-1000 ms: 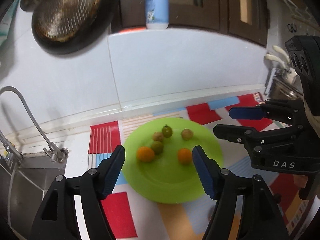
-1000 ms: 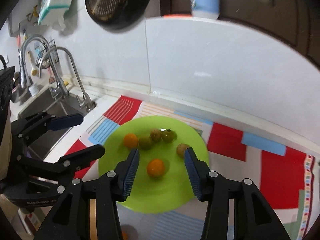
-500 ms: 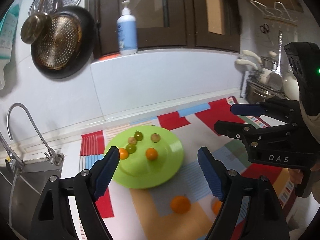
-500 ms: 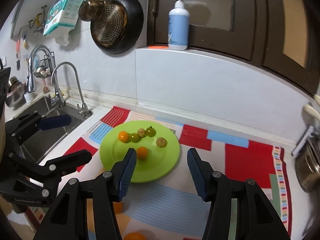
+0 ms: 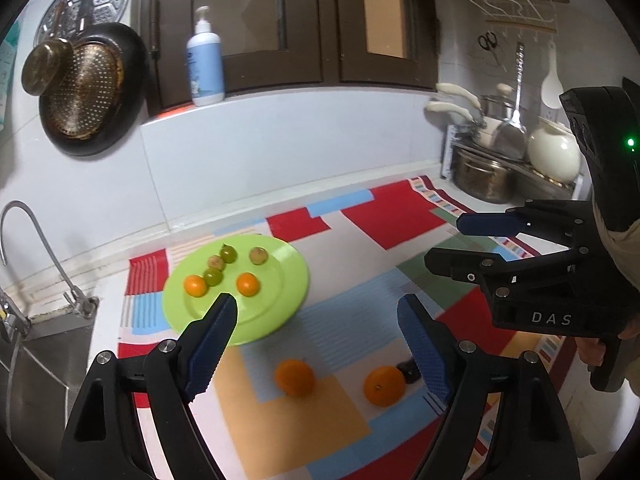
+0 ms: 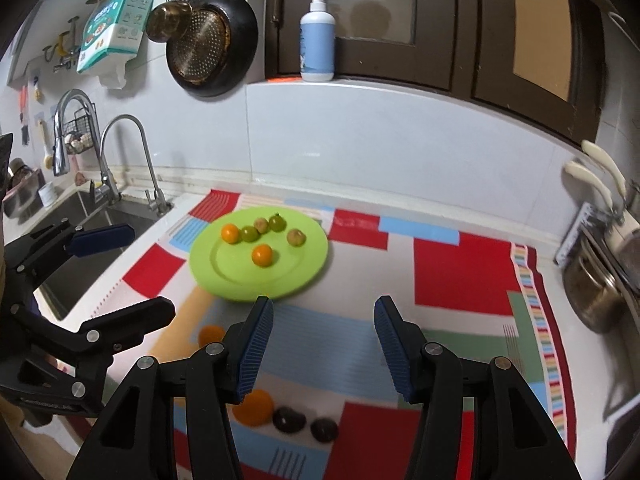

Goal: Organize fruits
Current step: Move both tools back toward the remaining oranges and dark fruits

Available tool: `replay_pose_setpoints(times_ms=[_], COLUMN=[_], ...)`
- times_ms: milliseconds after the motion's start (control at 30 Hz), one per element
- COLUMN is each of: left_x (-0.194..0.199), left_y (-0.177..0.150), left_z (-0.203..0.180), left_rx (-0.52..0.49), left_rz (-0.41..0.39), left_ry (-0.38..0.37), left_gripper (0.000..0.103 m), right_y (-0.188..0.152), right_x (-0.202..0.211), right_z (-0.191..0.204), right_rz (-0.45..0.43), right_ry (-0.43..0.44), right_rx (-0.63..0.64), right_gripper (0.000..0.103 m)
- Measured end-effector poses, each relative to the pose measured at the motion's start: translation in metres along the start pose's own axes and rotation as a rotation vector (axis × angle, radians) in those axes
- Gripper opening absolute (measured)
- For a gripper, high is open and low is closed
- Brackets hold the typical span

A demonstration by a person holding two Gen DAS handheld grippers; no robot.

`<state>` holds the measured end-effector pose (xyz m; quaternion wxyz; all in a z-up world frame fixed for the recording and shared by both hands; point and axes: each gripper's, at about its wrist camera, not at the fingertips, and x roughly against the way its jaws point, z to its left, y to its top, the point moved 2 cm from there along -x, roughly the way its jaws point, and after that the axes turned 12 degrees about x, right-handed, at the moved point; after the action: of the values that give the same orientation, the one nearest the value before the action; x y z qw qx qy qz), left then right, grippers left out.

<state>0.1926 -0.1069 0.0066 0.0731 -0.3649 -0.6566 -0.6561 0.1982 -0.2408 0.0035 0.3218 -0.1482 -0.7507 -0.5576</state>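
Where the counter lies nearest the cameras: two oranges sit loose on the patchwork mat [image 5: 360, 240], well short of the plate.
Left gripper [image 5: 316, 332]: jaws wide and opening, nothing between the pads; it hangs above the mat.
Near orange [image 5: 295, 377]: below the left gripper's gap, just toward its 7 o'clock side.
Second orange [image 5: 384, 385]: at about 5 o'clock under that gap, close to the right-hand finger, touching a dark fruit [image 5: 410, 370] beside it.
Right gripper [image 6: 323, 334]: jaws moderately apart, empty, over the blue-striped patch of mat.
Fruit under the right gripper: one orange [image 6: 253, 407] and two dark fruits [image 6: 289, 419] in a row at its 7 to 6 o'clock, partly hidden by the left-hand finger.
Green plate [image 6: 280, 284]: at 11 o'clock of the right gripper, 10 o'clock of the left, holding two small oranges [image 6: 262, 255] and four greenish fruits [image 6: 276, 223].
Farther back: sink [image 6: 80, 216] at 9 o'clock, soap bottle [image 6: 317, 36] on the ledge at 12 o'clock.
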Motion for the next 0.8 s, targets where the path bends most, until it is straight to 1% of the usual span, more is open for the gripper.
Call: replay_pose_setpoints(times_ms=[133,267,467,667,800], left_x=[-0.003,-0.009,-0.025,-0.044,-0.053], left_y=[-0.011,-0.024,-0.046,-0.065,-0.074], left_z=[-0.009,-0.017,-0.026,-0.029,-0.031], left_rx=[-0.014,-0.028,-0.055,-0.086,-0.109], left_rz=[0.006,0.032,0.1,0.165,0.187], left_ry=[-0.007,-0.018,-0.029,-0.019,-0.029], left_gripper=[0.082,0.082,0.082,0.082,0.082], right_y=[-0.017,-0.033,-0.055,-0.075,-0.085], right_x=[0.004,0.003,-0.006,-0.021,-0.032], right_z=[-0.001,-0.002,0.0,0.004,0.007], right_rz=[0.023,0.053,0.113,0.181,0.221], right_ry=[-0.005,0.005,0.035,0.068,0.093], right_rx=[0.0,-0.007,0.007,0.033,0.049], right_gripper=[0.054,0.054,0.054,0.054,0.054])
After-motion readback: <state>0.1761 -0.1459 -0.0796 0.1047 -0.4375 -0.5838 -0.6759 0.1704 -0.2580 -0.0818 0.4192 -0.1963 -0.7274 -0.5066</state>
